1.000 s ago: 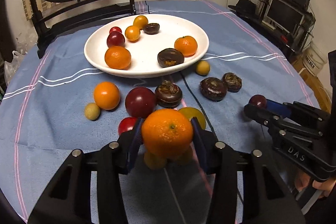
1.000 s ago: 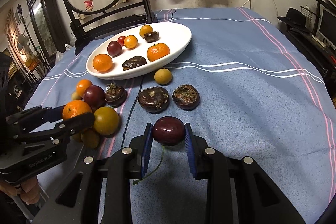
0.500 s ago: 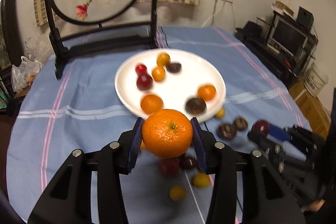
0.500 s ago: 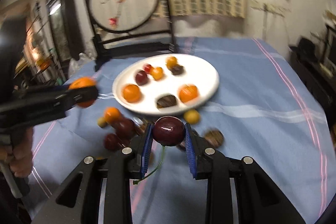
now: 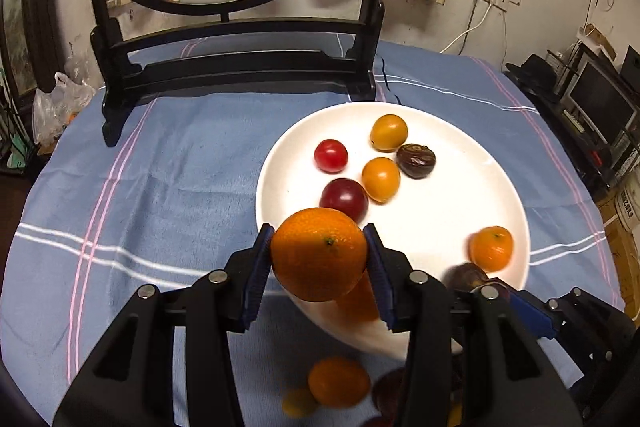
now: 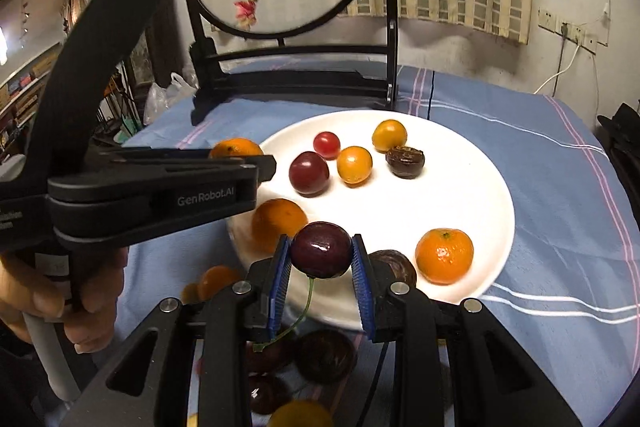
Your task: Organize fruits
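My left gripper [image 5: 319, 263] is shut on a large orange mandarin [image 5: 319, 254] and holds it above the near left rim of the white plate [image 5: 472, 187]. My right gripper [image 6: 321, 263] is shut on a dark red cherry [image 6: 321, 249] with a green stem, above the plate's [image 6: 460, 187] near rim. The plate holds several fruits: two mandarins, two yellow tomatoes, a red tomato, a dark plum, dark brown water chestnuts. The left gripper [image 6: 256, 163] also shows in the right wrist view with its mandarin [image 6: 234, 148]; the right gripper [image 5: 504, 293] shows at lower right in the left wrist view.
Loose fruits lie on the blue striped tablecloth [image 5: 160, 187] below both grippers, among them a mandarin [image 5: 338, 381] and dark chestnuts [image 6: 324, 355]. A black wooden stand with a round embroidered screen [image 5: 240, 59] rises behind the plate. A cable [image 6: 376, 367] runs under the plate.
Both grippers rose from the table with their fruits and moved forward over the plate. The left went from the loose pile to the plate's left rim, the right to its near rim.
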Available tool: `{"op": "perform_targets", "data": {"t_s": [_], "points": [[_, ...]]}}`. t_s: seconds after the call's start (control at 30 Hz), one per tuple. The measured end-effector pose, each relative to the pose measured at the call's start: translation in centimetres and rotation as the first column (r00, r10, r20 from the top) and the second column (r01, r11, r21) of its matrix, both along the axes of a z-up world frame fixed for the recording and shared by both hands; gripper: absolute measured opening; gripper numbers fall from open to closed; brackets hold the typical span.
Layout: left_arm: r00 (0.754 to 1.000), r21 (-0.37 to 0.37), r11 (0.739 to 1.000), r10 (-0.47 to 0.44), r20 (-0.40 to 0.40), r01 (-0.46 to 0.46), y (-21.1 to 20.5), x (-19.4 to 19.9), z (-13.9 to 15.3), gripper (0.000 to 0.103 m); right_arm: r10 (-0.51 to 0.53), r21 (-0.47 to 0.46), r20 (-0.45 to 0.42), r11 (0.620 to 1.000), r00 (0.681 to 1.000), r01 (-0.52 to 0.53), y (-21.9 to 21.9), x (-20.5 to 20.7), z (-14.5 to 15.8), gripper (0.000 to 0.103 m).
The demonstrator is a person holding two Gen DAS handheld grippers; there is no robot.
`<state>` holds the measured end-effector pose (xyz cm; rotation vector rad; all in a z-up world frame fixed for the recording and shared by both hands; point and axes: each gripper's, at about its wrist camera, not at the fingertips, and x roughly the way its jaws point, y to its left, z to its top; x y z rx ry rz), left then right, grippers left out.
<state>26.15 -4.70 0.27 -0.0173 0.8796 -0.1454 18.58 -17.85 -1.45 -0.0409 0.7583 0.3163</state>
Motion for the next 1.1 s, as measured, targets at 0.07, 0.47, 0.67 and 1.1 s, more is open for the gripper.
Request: {"op": "perform_targets", "data": {"t_s": [0.07, 0.47, 0.67, 1.1], "points": [[1.000, 0.001, 1.000, 0.007, -0.016, -0.007, -0.1, 0.6, -0.6, 0.045, -0.011, -0.007, -0.015, 1.000, 1.000, 0.011, 0.0, 0.6, -0.5, 0.031], [0.995, 0.013, 1.000, 0.027, 0.097, -0.029, 1.3, -6.0, 1.3, 0.080, -0.118, 0.086, -0.028, 0.989, 0.993, 0.120, -4.2, -3.1, 0.1, 0.059], [0.996, 0.023, 1.000, -0.002, 0.094, 0.000, 1.5, -10.8, 1.1, 0.081, -0.146, 0.082, -0.029, 0.986, 0.989, 0.148, -5.9, -7.5, 0.0, 0.060], [0.999, -0.009, 0.999, -0.038, 0.038, 0.038, 1.7, -16.7, -1.7, 0.081, -0.168, 0.049, -0.103, 0.984, 0.980, 0.173, -6.2, -12.4, -2.9, 0.061]]}}
